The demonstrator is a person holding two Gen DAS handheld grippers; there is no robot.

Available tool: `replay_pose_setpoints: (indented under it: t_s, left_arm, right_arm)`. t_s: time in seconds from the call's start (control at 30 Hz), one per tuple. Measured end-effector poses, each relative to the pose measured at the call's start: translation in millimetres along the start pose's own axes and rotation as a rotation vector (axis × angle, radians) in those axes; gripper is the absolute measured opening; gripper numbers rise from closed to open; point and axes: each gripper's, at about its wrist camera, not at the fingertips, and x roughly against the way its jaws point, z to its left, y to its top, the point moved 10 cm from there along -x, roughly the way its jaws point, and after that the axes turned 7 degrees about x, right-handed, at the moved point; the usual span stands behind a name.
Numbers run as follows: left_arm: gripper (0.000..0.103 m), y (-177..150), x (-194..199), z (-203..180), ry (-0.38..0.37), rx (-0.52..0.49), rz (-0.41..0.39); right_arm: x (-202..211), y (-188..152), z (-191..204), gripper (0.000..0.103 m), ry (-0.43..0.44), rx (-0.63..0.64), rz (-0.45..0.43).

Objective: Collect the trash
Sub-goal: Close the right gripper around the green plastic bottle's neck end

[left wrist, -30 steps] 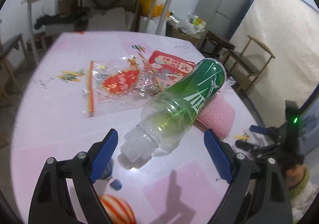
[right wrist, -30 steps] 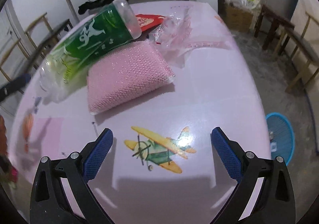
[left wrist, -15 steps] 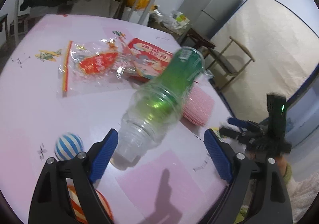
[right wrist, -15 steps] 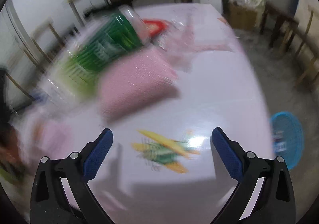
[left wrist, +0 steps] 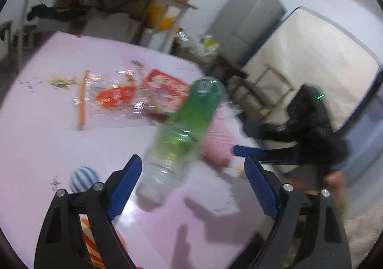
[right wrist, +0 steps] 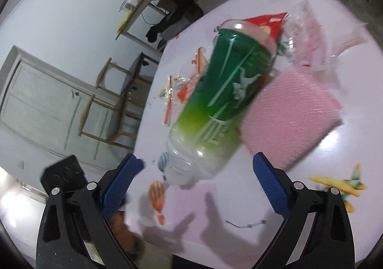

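**Nothing collected yet: all the trash is on the desk**

The bottle [left wrist: 182, 135] lies on its side on the pink desk [left wrist: 36, 144], its far end propped on the pink sponge [right wrist: 289, 116], neck toward the cameras. Behind it lie the clear wrapper [left wrist: 112, 99] and the red packet [left wrist: 165, 87], both untouched. The left tongs [left wrist: 194, 187] stand wide open with the bottle's neck end framed between the fingers but not pressed. The right tongs [right wrist: 198, 180] are also open and empty, aimed at the same bottle from the other side. A striped ball [left wrist: 83, 179] sits near the left fingers. I judge the first pick is only being lined up; bottle, wrapper and packet all remain to be gathered, and no bin is clearly in view.
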Motion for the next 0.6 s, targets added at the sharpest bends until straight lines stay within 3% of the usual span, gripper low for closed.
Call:
replay_pose_setpoints:
  t_s: [0.1,0.37,0.53,0.6]
  left_arm:
    - [0.082,-4,-12,4,0.006,-0.001,0.03]
    - [0.076,-17,-14,1,-0.144,0.073,0.105]
    - [0.076,-23,-10,-7,-0.193,0.071,0.124]
    - [0.076,-24,-11,-9,-0.2,0.071,0.129]
  right_arm:
    - [-16,2,0,0.092,-0.007,-0.066,0.036]
    - [-43,0,-7,0.088,-0.065,-0.123,0.09]
    - [-49,-3,-12,0.081,-0.087,-0.143,0.097]
    - [-49,-3,-13,0.074,-0.082,-0.147,0.094]
